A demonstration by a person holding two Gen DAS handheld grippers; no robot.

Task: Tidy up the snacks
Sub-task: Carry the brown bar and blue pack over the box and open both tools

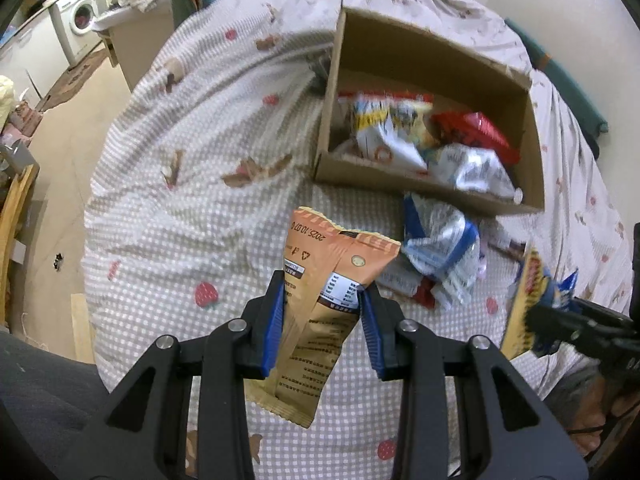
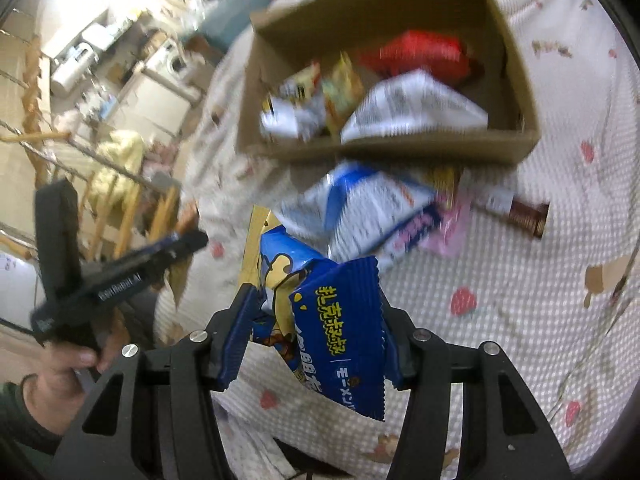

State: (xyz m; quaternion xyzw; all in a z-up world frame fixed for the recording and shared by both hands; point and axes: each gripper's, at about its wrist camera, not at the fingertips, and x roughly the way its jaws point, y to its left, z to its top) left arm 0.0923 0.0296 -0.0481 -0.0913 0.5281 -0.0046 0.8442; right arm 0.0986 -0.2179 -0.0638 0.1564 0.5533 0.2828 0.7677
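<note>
My left gripper [image 1: 322, 292] is clamped on an orange snack packet [image 1: 320, 312]; both blue pads press its sides, and the packet stands upright between them above the checked bedspread [image 1: 180, 200]. My right gripper [image 2: 316, 320] is clamped on a blue snack packet [image 2: 340, 332] with yellow characters, folded between the pads and lifted clear of the bedspread.

Container: one open cardboard box [image 1: 432, 68] rests on the bedspread beyond both grippers, flaps up. Contents, as seen from the left wrist: a white and yellow packet [image 1: 384, 132] at the near left, a red packet [image 1: 476, 128] toward the far right, and a white and blue packet [image 1: 476, 168] lying against the near wall, one corner reaching the rim. The right wrist view confirms several packets inside, blurred; the exact count cannot be told.

Outside the box: a crumpled white and blue packet [image 1: 440, 248] lies on the bedspread just before the near wall, with a smaller white and red packet [image 1: 408, 284] partly under it. From the right wrist, a brown-ended stick packet [image 2: 520, 216] and a pink wrapper [image 2: 452, 232] lie beside these.

A hand [image 2: 60, 376] in a dark sleeve holds the left gripper's handle.
</note>
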